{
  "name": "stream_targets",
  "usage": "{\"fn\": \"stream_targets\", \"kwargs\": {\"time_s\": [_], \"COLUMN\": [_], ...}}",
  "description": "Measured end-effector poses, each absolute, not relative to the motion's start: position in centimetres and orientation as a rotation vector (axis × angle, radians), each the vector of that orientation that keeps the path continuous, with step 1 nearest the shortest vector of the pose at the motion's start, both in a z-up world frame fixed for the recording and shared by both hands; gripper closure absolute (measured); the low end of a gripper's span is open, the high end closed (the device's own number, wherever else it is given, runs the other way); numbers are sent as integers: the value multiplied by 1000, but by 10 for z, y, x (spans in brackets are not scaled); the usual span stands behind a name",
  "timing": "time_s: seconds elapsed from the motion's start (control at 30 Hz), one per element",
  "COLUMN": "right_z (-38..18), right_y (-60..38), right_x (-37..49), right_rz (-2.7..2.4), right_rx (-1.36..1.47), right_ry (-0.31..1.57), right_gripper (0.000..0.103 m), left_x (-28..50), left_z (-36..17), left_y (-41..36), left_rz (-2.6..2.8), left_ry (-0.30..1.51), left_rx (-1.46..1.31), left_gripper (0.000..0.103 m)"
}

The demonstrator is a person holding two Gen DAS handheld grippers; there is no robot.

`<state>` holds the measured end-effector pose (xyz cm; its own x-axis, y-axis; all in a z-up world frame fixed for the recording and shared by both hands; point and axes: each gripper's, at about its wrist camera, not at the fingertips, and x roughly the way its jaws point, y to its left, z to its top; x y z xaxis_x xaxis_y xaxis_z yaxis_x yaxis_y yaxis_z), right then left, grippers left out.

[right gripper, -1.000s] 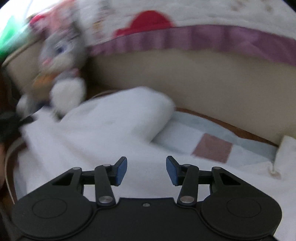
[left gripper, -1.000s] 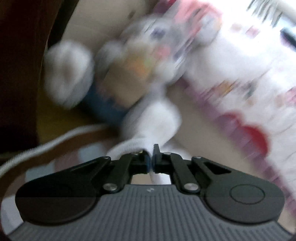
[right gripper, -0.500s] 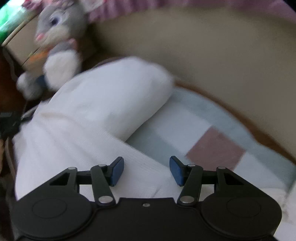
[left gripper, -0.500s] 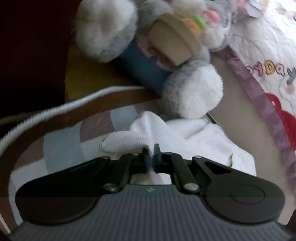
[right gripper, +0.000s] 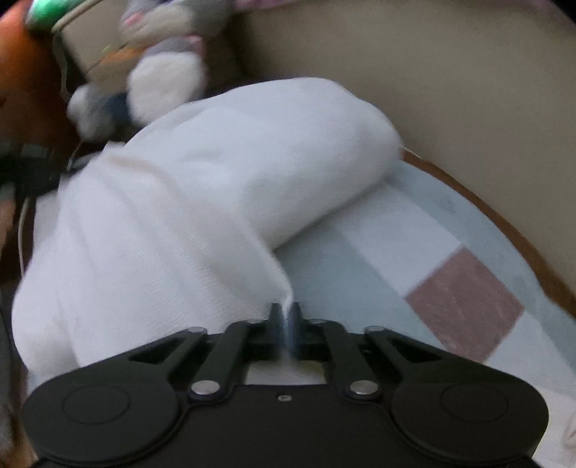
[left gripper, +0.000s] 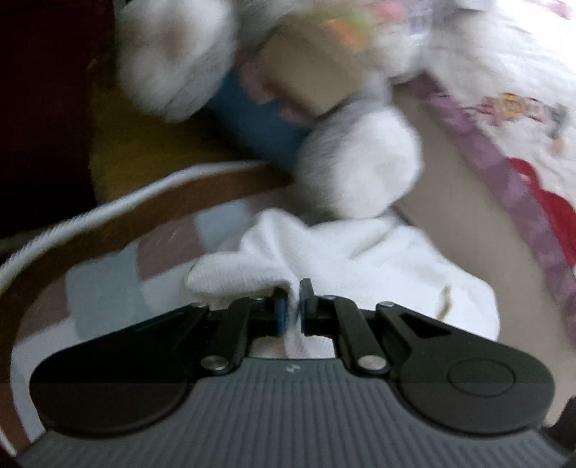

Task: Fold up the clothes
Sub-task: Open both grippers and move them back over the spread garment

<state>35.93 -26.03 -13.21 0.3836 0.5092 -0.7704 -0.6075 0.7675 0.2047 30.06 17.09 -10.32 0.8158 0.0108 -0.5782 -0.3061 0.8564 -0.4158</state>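
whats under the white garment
The white garment lies on a checked cover of pale blue, white and brownish squares. Whatever lies beneath its bulk is hidden.

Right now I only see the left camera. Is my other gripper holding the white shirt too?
Observer: Yes. The right gripper is shut on an edge of the white shirt.
Child: Is the shirt flat over there?
Observer: No. It humps up in a thick rounded fold that lies on the checked blanket.
Child: Where is the bunny from that side?
Observer: The toy bunny sits beyond the shirt, far from the right gripper, up on the left.
Child: Anything near it that I can't see?
Observer: Something bright green shows in the top left corner; it is too blurred to name.
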Motion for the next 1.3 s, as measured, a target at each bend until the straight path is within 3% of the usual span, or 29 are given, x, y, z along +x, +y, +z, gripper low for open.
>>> {"fn": "stream_targets", "kwargs": {"time_s": [0.17,0.27,0.37,0.47,0.5,0.53,0.6,0.73,0.9,1.03,1.3], "right_z": [-97,-100,-113,-116,-111,-107,-100,-93,-91,-115,-112], "right_y": [-279,-291,-267,-254,-255,-257,-267,-300,-360,-420,-444], "right_x": [353,372,378,379,376,372,352,289,189,126,44], "right_rz": [474,374,311,240,222,205,194,199,141,25,-22], "right_rx": [-96,44,-50,-74,-8,57,175,334,422,558,537], "right_ry": [610,631,664,660,663,665,663,670,726,814,837], "right_gripper": [99,99,99,90,83,60,33,33,33,36,38], "left_x": [279,292,305,303,302,300,296,285,289,277,215], "left_z": [-76,-91,-111,-112,-109,-105,-96,-75,-53,-45,-85], "left_y": [159,153,157,171,174,174,175,178,148,78,-21], "left_rz": [139,248,345,361,366,366,372,433,274,59,-227], "left_ry": [336,454,601,623,620,613,597,521,585,653,863], "left_rx": [-486,-435,-432,-524,-537,-528,-507,-467,-400,-284,-168], "left_gripper": [96,93,92,85,83,81,80,67,67,66,71]}}
